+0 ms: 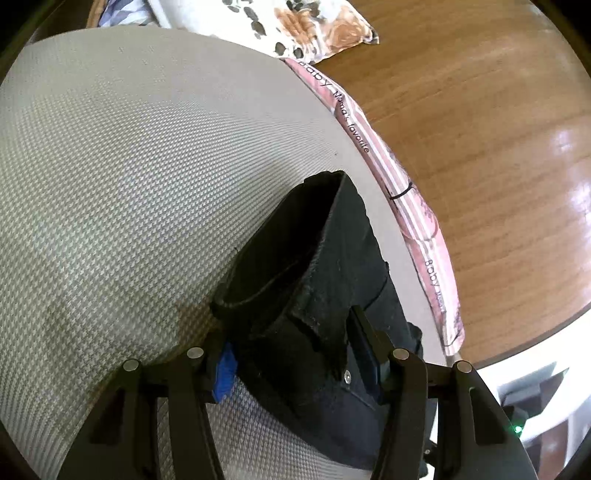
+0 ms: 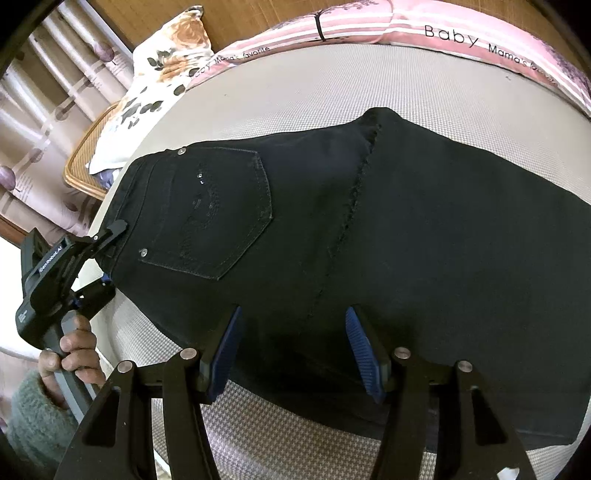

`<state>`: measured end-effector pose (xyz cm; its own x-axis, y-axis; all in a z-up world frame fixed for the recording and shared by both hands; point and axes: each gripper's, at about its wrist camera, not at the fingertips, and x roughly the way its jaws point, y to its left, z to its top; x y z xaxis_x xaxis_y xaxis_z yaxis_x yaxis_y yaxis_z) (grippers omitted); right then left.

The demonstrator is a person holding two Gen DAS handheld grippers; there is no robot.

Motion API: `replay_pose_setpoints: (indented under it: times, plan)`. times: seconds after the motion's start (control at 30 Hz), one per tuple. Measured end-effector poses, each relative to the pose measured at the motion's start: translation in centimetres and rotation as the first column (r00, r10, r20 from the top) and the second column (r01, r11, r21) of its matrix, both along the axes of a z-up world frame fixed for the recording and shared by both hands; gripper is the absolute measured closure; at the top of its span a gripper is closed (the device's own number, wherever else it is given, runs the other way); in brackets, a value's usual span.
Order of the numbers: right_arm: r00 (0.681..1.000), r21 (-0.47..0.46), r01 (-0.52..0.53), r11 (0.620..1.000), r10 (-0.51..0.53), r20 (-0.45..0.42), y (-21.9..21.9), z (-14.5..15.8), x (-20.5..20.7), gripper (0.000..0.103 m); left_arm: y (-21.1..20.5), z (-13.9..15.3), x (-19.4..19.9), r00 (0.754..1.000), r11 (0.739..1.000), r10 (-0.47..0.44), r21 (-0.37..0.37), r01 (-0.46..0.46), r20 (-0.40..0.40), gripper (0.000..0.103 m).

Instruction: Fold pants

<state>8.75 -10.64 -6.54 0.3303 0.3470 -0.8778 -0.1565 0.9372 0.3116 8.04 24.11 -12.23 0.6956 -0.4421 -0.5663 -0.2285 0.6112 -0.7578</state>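
While its two black fingers with blue ribbed pads stand spread apart, the right gripper [image 2: 293, 354] hovers over the near edge of the black denim pants [image 2: 369, 240], pinching nothing; the cloth lies between and beneath the pads, and whether they touch it cannot be told. From that gripper, the pants spread flat toward twelve o'clock across the grey houndstooth-weave mattress [image 2: 332, 85], with a stitched back pocket [image 2: 218, 218] at ten o'clock and a frayed seam running up the middle. At nine o'clock the left gripper [image 2: 110, 254] sits at the waistband end, held by a bare hand [image 2: 74, 350] in a grey-green knitted sleeve. In the left wrist view, the left gripper [image 1: 299, 358] has the waistband of the black denim pants [image 1: 325, 277] between its widely set fingers; the blue pad [image 1: 223, 373] rests against the fabric on one side, but a firm pinch cannot be confirmed. Beyond the pants, at one o'clock, a pink striped printed cloth [image 1: 417, 221] edges the mattress [image 1: 129, 166], and at twelve o'clock lies a white floral pillow [image 1: 295, 26] on the brown wooden floor [image 1: 480, 129]. A woven rattan tray [image 2: 83, 162] and pale curtains show at ten o'clock in the right wrist view.
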Motion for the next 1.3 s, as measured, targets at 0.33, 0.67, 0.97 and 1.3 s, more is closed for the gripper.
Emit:
replay_pose_setpoints:
  times: [0.33, 0.67, 0.97, 1.3]
  plan:
    - [0.998, 0.014, 0.048, 0.999, -0.049, 0.031, -1.4, 1.2, -0.5, 0.048, -0.1, 0.6, 0.7, 0.998, 0.999, 0.021, 0.033, -0.019, -0.055, 0.076]
    - [0.972, 0.086, 0.219, 0.972, -0.225, 0.068, -8.4, 3.4, -1.6, 0.048, -7.0, 10.8, 1.6, 0.972, 0.973, -0.179, 0.174, 0.152, 0.151, 0.078]
    - [0.912, 0.15, 0.375, 0.915, -0.393, 0.117, -16.3, 6.3, -3.7, 0.048, -18.5, 16.4, 3.5, 0.86, 0.893, -0.443, 0.204, 0.4, 0.254, 0.078]
    - [0.847, 0.176, 0.495, 0.851, -0.518, 0.12, -23.6, 6.1, -6.7, 0.046, -33.7, 13.2, 2.3, 0.667, 0.661, -0.736, 0.34, 0.669, 0.116, 0.078]
